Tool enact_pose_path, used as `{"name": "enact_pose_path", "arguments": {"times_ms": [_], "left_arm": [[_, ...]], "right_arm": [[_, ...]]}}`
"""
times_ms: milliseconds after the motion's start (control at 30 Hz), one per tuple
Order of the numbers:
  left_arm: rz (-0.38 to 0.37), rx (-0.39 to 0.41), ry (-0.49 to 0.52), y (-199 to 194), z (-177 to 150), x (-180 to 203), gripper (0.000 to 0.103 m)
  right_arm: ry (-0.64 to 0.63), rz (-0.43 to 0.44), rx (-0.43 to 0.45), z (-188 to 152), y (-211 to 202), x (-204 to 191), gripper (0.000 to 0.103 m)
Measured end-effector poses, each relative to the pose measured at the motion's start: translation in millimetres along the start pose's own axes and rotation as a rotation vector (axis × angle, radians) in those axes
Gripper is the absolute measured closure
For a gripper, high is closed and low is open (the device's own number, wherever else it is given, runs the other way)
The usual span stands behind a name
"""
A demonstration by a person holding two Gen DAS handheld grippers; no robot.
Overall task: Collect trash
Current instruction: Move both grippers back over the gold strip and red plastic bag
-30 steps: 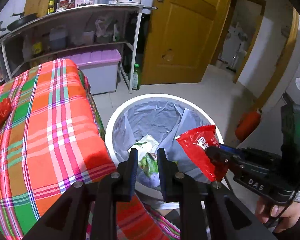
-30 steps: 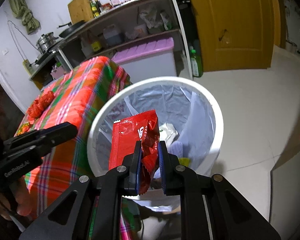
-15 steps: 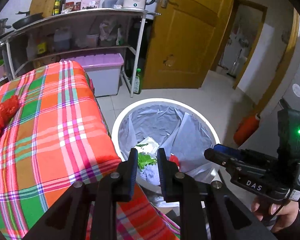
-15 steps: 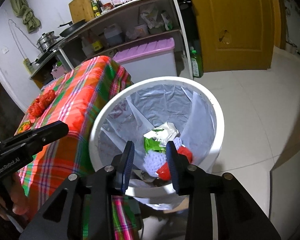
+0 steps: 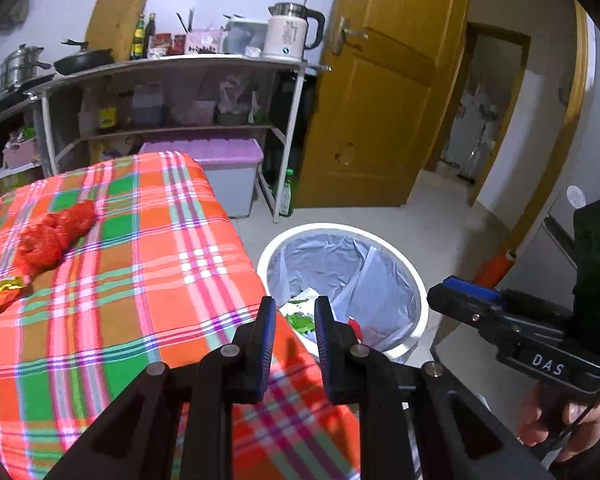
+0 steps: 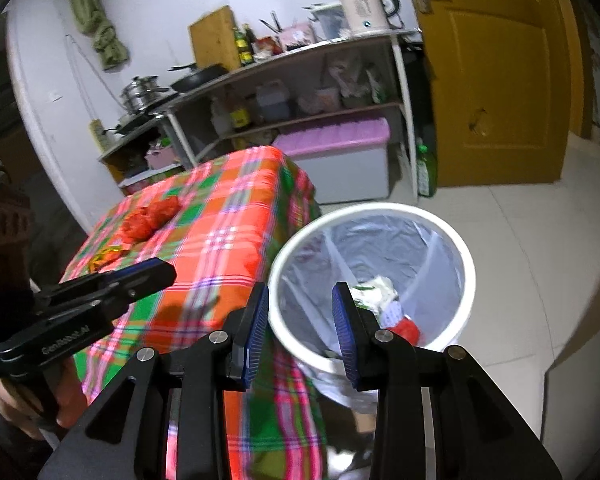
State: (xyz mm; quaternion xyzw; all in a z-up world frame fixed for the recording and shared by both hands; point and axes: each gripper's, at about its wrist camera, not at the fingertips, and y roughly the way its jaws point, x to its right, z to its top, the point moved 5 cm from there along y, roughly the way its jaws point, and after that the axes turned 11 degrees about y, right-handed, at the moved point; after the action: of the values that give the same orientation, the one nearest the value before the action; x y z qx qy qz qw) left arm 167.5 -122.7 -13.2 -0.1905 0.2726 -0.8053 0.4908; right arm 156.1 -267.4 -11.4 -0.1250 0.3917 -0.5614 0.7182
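A white bin point(image 5: 416, 280) point(image 6: 466, 264) lined with a grey bag stands on the floor beside the plaid table point(image 5: 140, 280). Inside it lie a red wrapper point(image 5: 354, 326) point(image 6: 406, 328) and a green-and-white wrapper point(image 5: 300, 320) point(image 6: 374, 288). A crumpled red bag point(image 5: 56, 232) point(image 6: 150, 218) and a gold wrapper point(image 5: 0, 298) point(image 6: 106, 256) rest on the cloth at the left. My left gripper point(image 5: 294, 312) hovers over the table's corner, jaws narrowly apart and empty. My right gripper point(image 6: 300, 300) hangs above the bin's near rim, open and empty.
A metal shelf rack point(image 5: 180, 64) with a kettle point(image 5: 288, 36), pans and bottles stands behind the table. A purple-lidded storage box point(image 5: 220, 176) and a green bottle point(image 5: 286, 196) sit under it. A wooden door point(image 5: 380, 100) is at the right, with tiled floor around the bin.
The right gripper opened and the red wrapper fell into the bin. Both grippers rose and drew back, so the bin looks smaller and more of the table shows.
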Motion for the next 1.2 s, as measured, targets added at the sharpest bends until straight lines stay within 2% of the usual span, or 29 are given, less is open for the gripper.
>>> {"name": "enact_pose_path", "arguments": {"times_ms": [300, 400, 833, 1100, 1200], "left_arm": [[0.066, 0.051, -0.026, -51, -16, -24, 0.084], [0.091, 0.063, -0.037, -67, -23, -34, 0.084], [0.177, 0.083, -0.082, -116, -52, -66, 0.084], [0.212, 0.105, -0.097, -141, -60, -80, 0.076], [0.224, 0.112, -0.103, -149, -63, -89, 0.075]], "right_arm": [[-0.073, 0.06, 0.014, -10, -16, -50, 0.069], [-0.092, 0.077, 0.015, -14, -17, -63, 0.065], [-0.164, 0.141, 0.012, -29, -23, -113, 0.064], [-0.187, 0.171, 0.018, -33, -25, -136, 0.063], [-0.189, 0.177, 0.017, -34, -23, -142, 0.058]]}}
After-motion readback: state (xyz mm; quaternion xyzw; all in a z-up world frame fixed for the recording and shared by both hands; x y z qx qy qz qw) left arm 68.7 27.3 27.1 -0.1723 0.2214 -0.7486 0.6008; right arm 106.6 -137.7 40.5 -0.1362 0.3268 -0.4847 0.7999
